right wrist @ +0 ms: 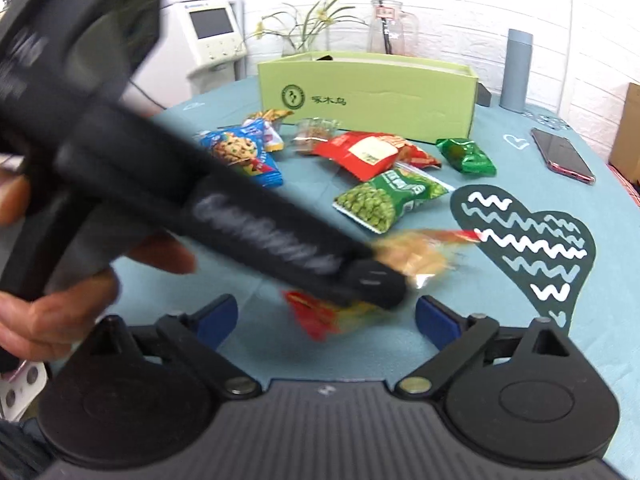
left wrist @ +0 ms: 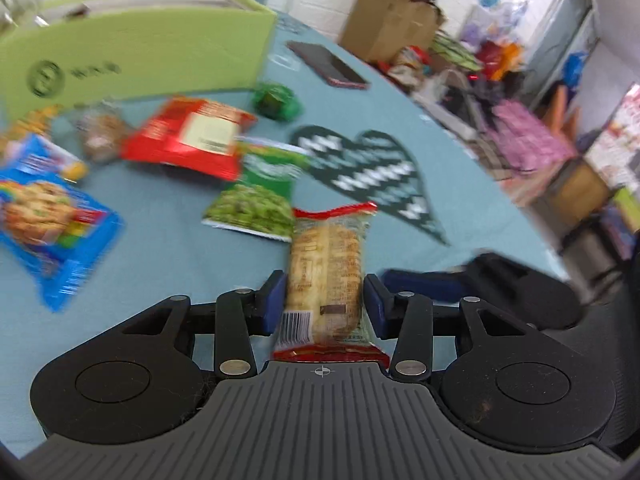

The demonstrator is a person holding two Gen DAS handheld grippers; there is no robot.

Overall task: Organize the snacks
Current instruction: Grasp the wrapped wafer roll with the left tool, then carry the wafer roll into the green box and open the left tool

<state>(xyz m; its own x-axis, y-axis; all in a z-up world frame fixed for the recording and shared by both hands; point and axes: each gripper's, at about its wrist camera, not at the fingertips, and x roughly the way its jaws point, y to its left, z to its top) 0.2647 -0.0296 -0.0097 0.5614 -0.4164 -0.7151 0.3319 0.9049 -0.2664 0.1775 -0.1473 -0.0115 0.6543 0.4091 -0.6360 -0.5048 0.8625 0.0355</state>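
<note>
My left gripper [left wrist: 325, 300] is shut on a clear biscuit pack with red ends [left wrist: 326, 276] and holds it above the blue tablecloth. It crosses the right wrist view, where the pack [right wrist: 416, 258] is blurred. My right gripper [right wrist: 326, 318] is open and empty, just below it. On the table lie a green pea bag [right wrist: 388, 200], a red snack bag [right wrist: 372, 154], a blue cookie pack [right wrist: 240, 152], a small green packet [right wrist: 466, 156] and a clear packet of brown snacks [right wrist: 316, 132]. Behind them stands an open light-green box [right wrist: 368, 94].
A phone [right wrist: 562, 154] lies at the right of the table [right wrist: 280, 220]. A grey flask [right wrist: 518, 70], a glass jug [right wrist: 390, 32] and a vase of flowers [right wrist: 300, 36] stand behind the box. A dark heart print [right wrist: 532, 240] marks the cloth. Cluttered shelves lie beyond the table's right edge.
</note>
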